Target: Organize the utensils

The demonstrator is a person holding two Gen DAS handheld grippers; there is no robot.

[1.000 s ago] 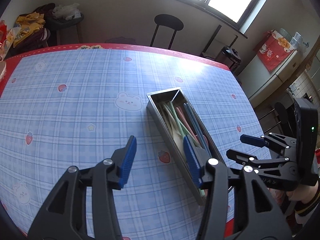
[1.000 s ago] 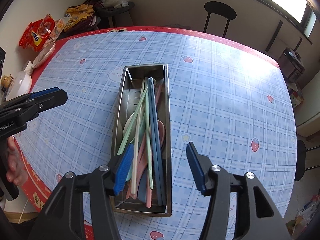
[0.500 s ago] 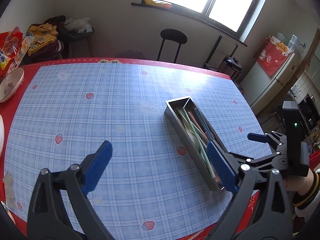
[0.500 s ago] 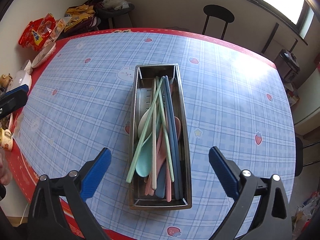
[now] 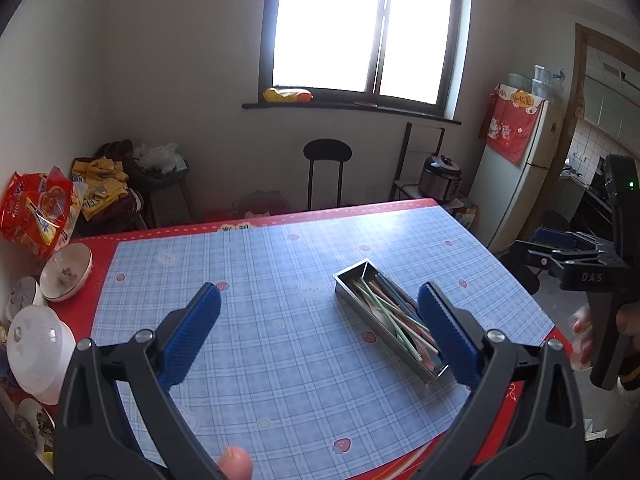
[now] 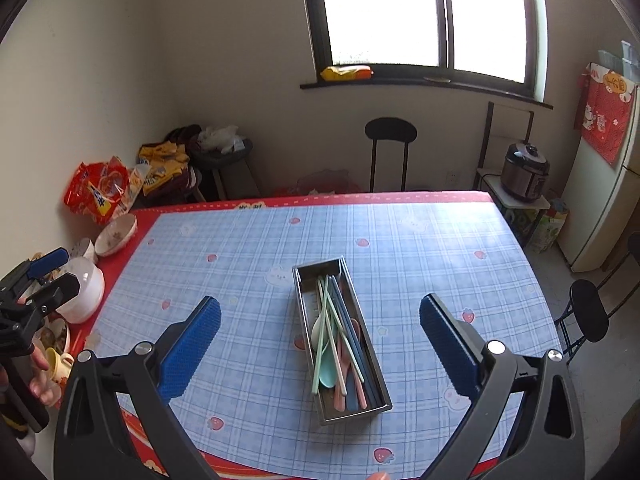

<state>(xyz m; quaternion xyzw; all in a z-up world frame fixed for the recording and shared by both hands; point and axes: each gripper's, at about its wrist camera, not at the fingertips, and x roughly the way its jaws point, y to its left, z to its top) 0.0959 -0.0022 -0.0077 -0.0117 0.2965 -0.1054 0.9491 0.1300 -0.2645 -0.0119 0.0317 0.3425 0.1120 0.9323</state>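
A long steel tray [image 6: 304, 320] lies on the blue checked tablecloth and holds several pastel chopsticks and spoons [image 6: 338, 344]. It also shows in the left wrist view [image 5: 352, 296], right of centre. My left gripper [image 5: 320, 332] is open and empty, raised above the table's near edge. My right gripper [image 6: 320, 344] is open and empty, held back above the tray's near end. Each gripper shows at the side of the other's view: the right one [image 5: 560, 248] and the left one [image 6: 40, 276].
Bowls [image 5: 66, 272] and a white lidded pot [image 5: 38, 352] stand at the table's left edge beside red snack bags [image 5: 36, 212]. A black stool [image 6: 390, 152] stands behind the table; another black stool [image 6: 588, 316] stands to its right.
Both grippers have opened wide and pulled back and up from the tray. The views now take in the whole table and the window wall.
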